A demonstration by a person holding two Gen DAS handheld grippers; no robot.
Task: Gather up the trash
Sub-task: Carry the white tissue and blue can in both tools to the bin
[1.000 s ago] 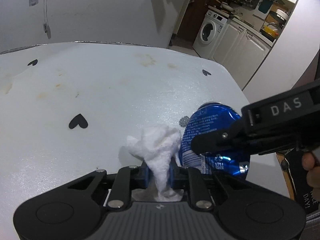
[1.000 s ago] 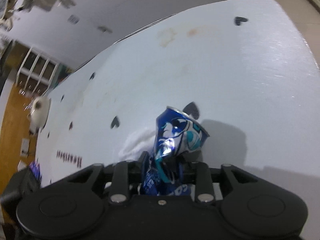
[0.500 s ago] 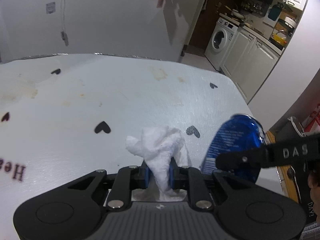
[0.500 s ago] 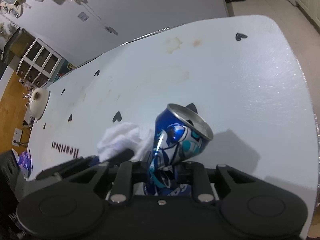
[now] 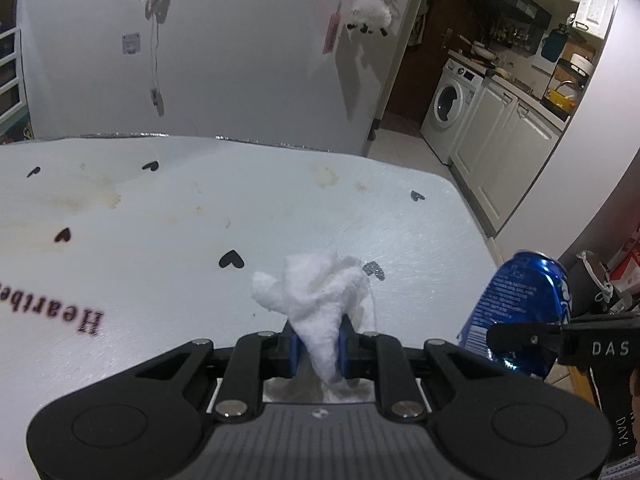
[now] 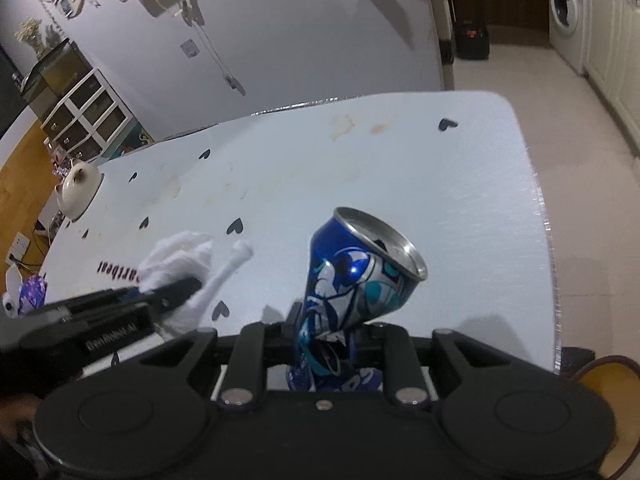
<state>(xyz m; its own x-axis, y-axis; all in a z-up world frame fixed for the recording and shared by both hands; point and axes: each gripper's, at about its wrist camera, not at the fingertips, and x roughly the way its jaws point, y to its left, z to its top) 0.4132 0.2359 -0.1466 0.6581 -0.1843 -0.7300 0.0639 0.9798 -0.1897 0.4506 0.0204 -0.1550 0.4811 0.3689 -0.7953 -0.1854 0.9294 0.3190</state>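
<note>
My left gripper is shut on a crumpled white tissue and holds it above the white table. My right gripper is shut on a dented blue drink can, tilted with its open top pointing up and right. The can also shows at the right of the left wrist view, pinched by the right gripper's black fingers. The tissue and left gripper show at the left of the right wrist view. Both loads hang clear of the table.
The table bears black heart prints, brown stains and lettering. A white teapot-like pot stands at its far left end. A yellow-lined bin rim shows below the table's right edge. Kitchen cabinets and a washing machine lie beyond.
Both grippers have risen and drawn back from the table with their loads. The can and the tissue have moved apart; the can now sits further right in the left wrist view.
</note>
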